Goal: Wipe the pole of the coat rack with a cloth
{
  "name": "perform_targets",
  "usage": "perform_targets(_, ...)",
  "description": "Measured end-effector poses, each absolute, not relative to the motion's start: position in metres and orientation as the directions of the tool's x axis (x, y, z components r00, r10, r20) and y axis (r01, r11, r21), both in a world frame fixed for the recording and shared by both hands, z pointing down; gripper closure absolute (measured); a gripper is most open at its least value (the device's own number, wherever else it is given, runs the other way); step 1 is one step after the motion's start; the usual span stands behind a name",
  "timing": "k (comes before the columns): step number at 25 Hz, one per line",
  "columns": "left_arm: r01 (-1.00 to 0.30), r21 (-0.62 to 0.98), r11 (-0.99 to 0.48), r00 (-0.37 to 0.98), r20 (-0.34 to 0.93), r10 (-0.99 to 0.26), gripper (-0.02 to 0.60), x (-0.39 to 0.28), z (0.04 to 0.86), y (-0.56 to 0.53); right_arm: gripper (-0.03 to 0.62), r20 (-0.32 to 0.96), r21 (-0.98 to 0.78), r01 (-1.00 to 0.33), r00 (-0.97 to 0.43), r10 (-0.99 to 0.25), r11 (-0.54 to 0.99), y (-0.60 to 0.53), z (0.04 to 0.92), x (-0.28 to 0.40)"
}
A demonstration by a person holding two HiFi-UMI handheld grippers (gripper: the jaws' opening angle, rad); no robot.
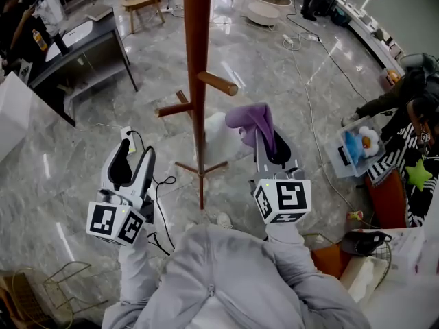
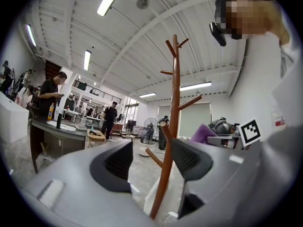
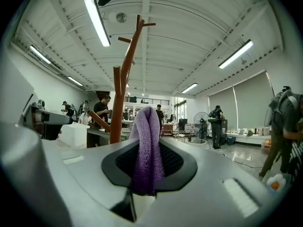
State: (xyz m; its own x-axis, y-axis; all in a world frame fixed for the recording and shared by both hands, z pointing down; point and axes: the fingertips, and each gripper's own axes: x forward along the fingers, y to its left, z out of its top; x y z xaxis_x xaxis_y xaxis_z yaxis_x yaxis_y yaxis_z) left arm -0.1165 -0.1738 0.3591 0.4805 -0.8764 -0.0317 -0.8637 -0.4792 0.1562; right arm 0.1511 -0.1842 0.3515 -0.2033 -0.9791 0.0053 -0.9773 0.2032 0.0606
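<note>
Grey sleeves lowest in head view, one hand-held gripper on each. Right hand-held gripper: jaws clamped on a folded purple cloth, which stands up out of them. Cloth sits just right of the coat rack pole, apparently not touching; the gap is hard to judge. Left hand-held gripper: jaws apart, nothing gripped, lower pole visible beyond the gap. Rack upright on the marble floor, between the two grippers.

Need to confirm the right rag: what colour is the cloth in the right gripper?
Purple; the cloth shows best in the right gripper view.
</note>
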Motion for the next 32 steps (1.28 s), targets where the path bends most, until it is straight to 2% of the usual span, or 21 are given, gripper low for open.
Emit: perform_targets(32, -0.863, 0.150, -0.482, 0.485, -0.017, -0.874, 0.307, -0.1157, 0.3608, -0.1831, 0.540, 0.025, 0.053, -0.978, -0.201, -0.979, 0.203, -0.1920, 0.3601, 0.1530)
